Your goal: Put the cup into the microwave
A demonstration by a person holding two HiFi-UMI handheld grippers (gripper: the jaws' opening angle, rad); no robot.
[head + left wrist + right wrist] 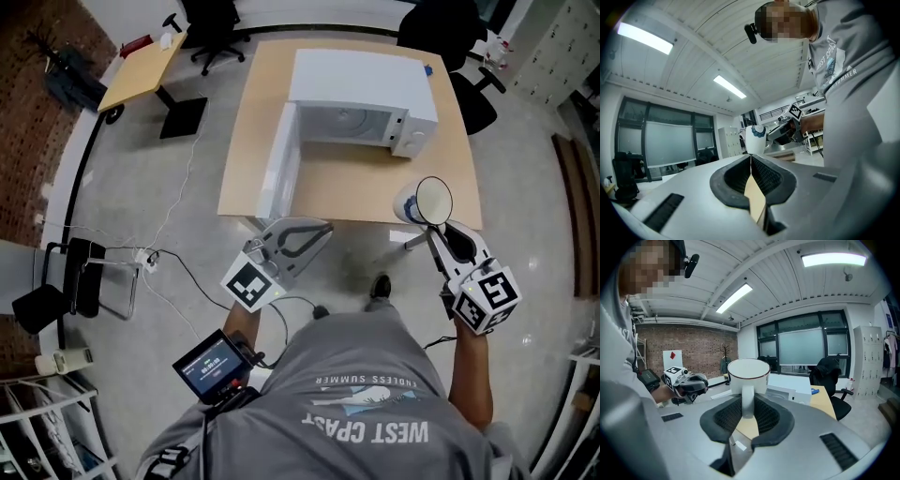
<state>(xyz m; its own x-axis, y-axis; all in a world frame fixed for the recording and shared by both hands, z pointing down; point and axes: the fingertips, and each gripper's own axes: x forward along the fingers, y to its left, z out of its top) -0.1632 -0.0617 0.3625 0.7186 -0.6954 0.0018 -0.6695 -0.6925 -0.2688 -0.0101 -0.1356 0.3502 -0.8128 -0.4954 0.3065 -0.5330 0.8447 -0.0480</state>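
Note:
A white cup (424, 202) hangs in the air off the table's near right corner, tipped on its side in the head view. My right gripper (433, 230) is shut on its handle; in the right gripper view the cup (748, 376) stands upright just beyond the jaws (747, 401). The white microwave (366, 108) sits at the back of the wooden table (347, 192), its door (280, 164) swung open to the left. My left gripper (322, 228) hovers at the table's near edge, shut with nothing in it (751, 157). The left gripper view also catches the cup (755, 138).
A small desk (141, 70) and black office chairs (214, 28) (473, 94) stand behind the table. A power strip with cables (145, 258) lies on the floor at left, beside a black chair (66, 286). A screen unit (216, 364) hangs at the person's waist.

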